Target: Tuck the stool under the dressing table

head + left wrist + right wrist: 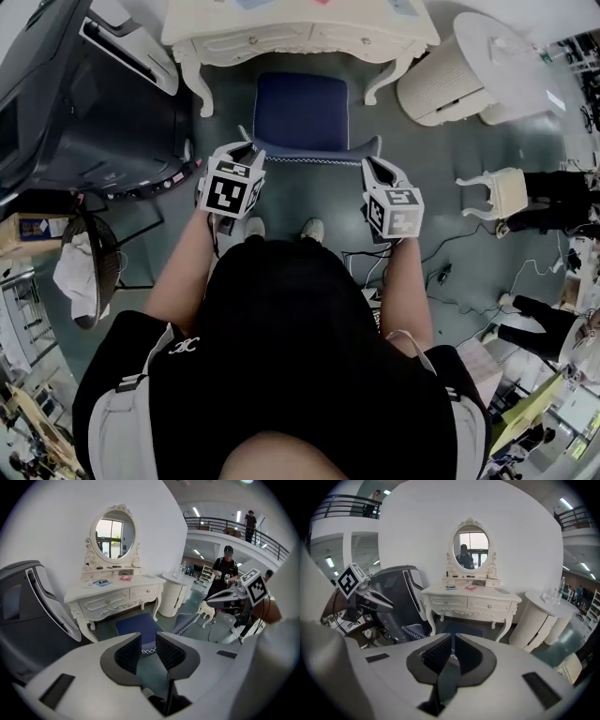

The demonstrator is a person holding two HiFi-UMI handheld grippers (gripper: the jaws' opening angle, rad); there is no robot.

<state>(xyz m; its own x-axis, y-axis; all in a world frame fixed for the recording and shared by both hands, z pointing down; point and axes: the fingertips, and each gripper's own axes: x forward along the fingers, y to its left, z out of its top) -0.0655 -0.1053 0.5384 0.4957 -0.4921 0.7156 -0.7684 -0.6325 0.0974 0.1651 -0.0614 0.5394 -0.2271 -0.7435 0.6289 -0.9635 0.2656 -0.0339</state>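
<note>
In the upper middle of the head view we see the blue-seated stool (302, 112) standing between the front legs of the white desk (300, 39), its far edge at the desk's front and most of the seat still showing. Our left gripper (242, 150) sits at the stool's near left corner, its jaws drawn to a narrow gap with the white-trimmed rim running into it. Our right gripper (373, 164) sits at the near right corner, its jaws pressed almost together on the same rim.
</note>
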